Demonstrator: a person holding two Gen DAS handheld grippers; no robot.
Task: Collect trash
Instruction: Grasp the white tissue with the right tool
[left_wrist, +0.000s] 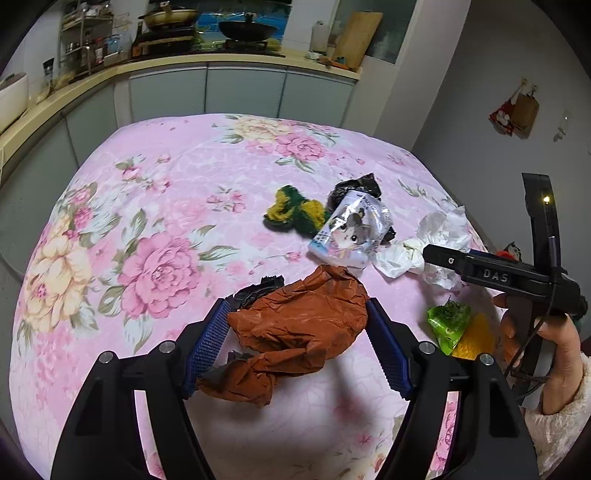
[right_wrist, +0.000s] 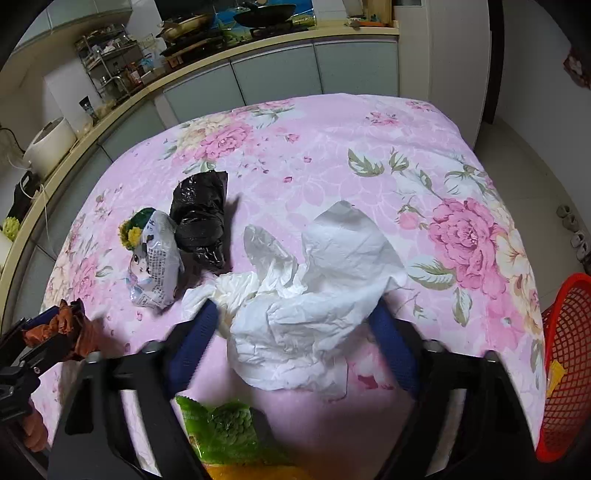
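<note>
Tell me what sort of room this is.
Most likely a home kitchen: a wok and a pan sit on a stove along the counter, with a rice cooker further down.

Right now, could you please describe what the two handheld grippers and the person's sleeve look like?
Both grippers, left gripper and right gripper, have glossy black frames with silver bolts and blue textured pads. The right gripper's body bears white "DAS" lettering, with a thin dark cable below. The sleeve is fluffy, cream-coloured fleece.
</note>
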